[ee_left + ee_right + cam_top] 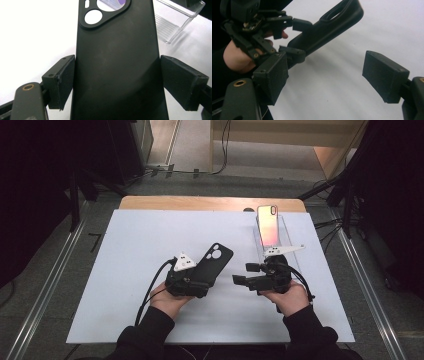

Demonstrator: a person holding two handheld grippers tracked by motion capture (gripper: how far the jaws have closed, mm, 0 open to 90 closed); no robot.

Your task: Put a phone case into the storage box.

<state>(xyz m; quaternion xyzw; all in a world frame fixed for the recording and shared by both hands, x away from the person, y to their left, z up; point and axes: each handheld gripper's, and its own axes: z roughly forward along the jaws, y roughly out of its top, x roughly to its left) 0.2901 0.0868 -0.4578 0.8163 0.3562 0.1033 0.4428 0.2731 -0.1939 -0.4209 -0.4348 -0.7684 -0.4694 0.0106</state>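
High view: left tongs (pixel 202 270) clamp the black phone case (pixel 214 261) by its long edges, holding it above the white table (pixel 130 270). Right tongs (pixel 242 274) stand spread and empty, just beside the case.

No readable text, label, brand or number anywhere.

White mat (pixel 125 285) bare across its left half and front edge; open passage there. Right rear blocked by clear stand (pixel 285 237) with phone (pixel 267 225) propped upright. Centre crowded: black phone case (pixel 214 262) juts from left gripper (pixel 200 270), right gripper (pixel 247 274) just beside it, narrow gap between them.
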